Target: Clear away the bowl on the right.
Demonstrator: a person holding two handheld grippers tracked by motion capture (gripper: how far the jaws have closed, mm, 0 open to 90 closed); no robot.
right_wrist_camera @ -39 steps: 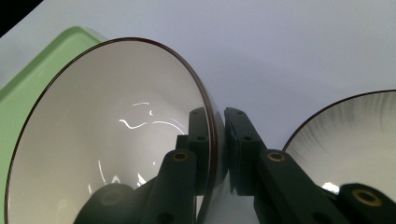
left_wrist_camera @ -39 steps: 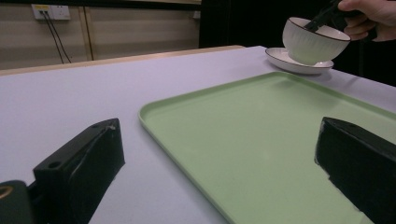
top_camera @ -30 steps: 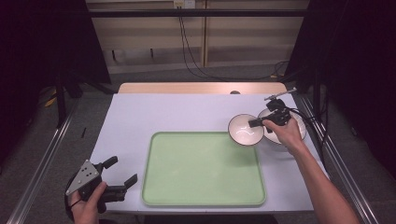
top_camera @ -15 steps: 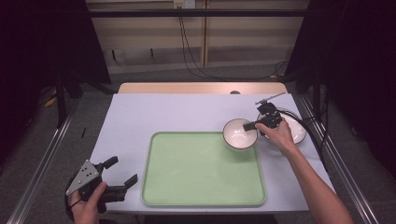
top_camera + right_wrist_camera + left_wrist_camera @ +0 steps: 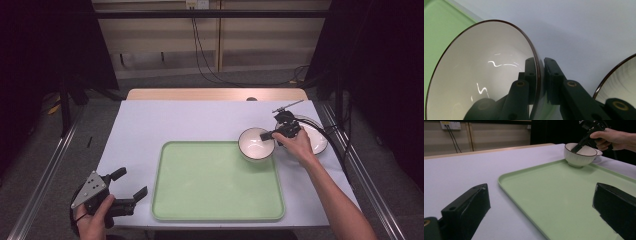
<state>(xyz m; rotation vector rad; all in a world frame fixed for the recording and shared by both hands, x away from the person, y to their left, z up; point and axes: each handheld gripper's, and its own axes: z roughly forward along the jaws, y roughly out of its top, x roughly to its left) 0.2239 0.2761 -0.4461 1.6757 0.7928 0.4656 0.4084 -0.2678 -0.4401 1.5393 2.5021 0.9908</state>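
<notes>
A white bowl with a dark rim [image 5: 256,144] is at the far right corner of the pale green tray [image 5: 215,180]. My right gripper [image 5: 268,135] is shut on the bowl's right rim, one jaw inside and one outside. The right gripper view shows the rim [image 5: 539,72] pinched between the jaws, with the bowl [image 5: 486,75] tilted. I cannot tell whether the bowl touches the tray. My left gripper [image 5: 129,186] is open, low over the table's near left corner. Its view looks across the tray [image 5: 564,195] to the bowl [image 5: 579,157].
A second white dish with a dark rim [image 5: 316,139] sits on the table right of the held bowl, also seen as a dish edge [image 5: 621,80]. A lilac cloth [image 5: 200,120] covers the table. Cables trail along the right edge [image 5: 340,155].
The right gripper has carried the bowl leftward, away from the second dish and to the tray's far right corner. The left gripper has not moved.
</notes>
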